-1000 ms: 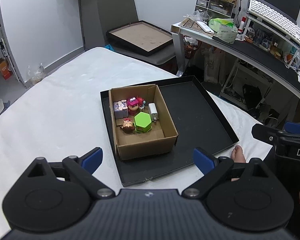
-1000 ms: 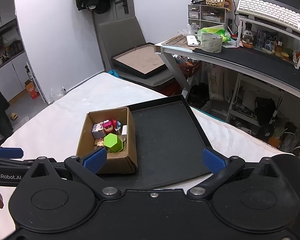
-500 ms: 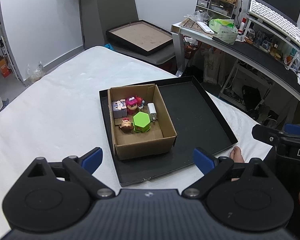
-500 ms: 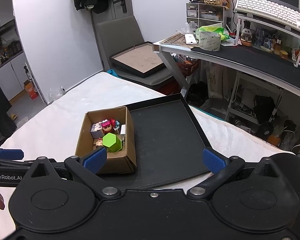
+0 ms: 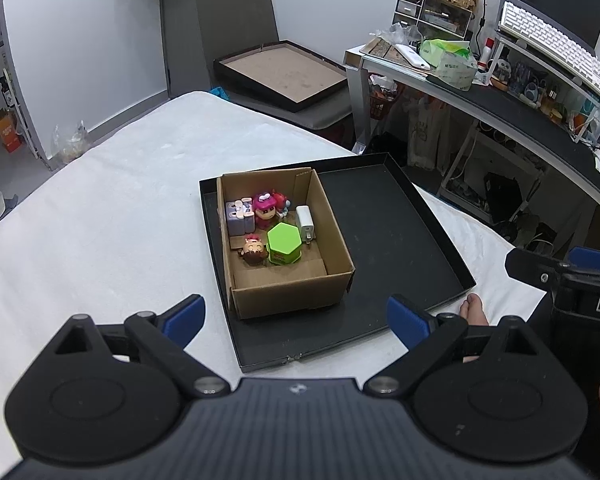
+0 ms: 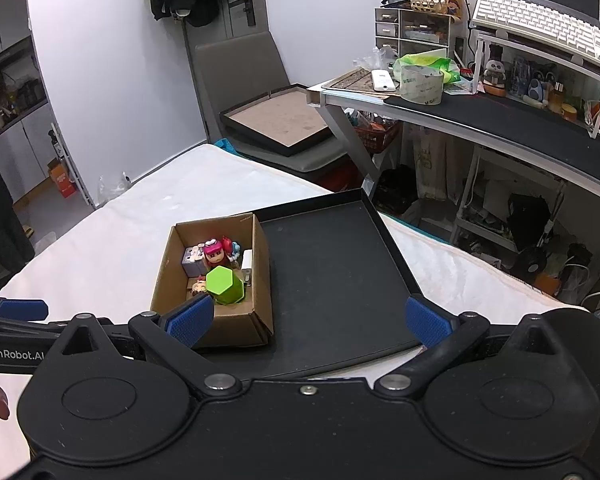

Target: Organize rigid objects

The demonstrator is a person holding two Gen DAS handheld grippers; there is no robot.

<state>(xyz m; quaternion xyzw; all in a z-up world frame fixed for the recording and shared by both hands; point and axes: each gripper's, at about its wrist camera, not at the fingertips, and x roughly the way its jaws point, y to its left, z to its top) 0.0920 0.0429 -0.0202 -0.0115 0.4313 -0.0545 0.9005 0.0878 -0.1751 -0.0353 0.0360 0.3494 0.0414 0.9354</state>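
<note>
A cardboard box (image 5: pixel 292 292) stands in the left part of a black tray (image 5: pixel 396 248) on a white bed. In the box are a green hexagonal container (image 5: pixel 284 242), a pink-hatted figurine (image 5: pixel 265 209), a small brown-haired figurine (image 5: pixel 254 250), a grey block toy (image 5: pixel 238 218) and a white charger (image 5: pixel 306 220). My left gripper (image 5: pixel 296 320) is open and empty, held back from the box's near side. My right gripper (image 6: pixel 308 320) is open and empty, above the tray's near edge. The box (image 6: pixel 236 324) and green container (image 6: pixel 224 284) also show in the right wrist view.
The white bed (image 5: pixel 100 220) spreads left of the tray. A cluttered desk (image 5: pixel 520 108) with a keyboard stands at the right. A chair bearing a framed board (image 5: pixel 280 76) stands behind the bed. The person's bare foot (image 5: pixel 474 308) shows past the tray's right corner.
Both grippers have drawn slightly back and up from the box; the scene sits a little farther off. Both stay open and empty.
</note>
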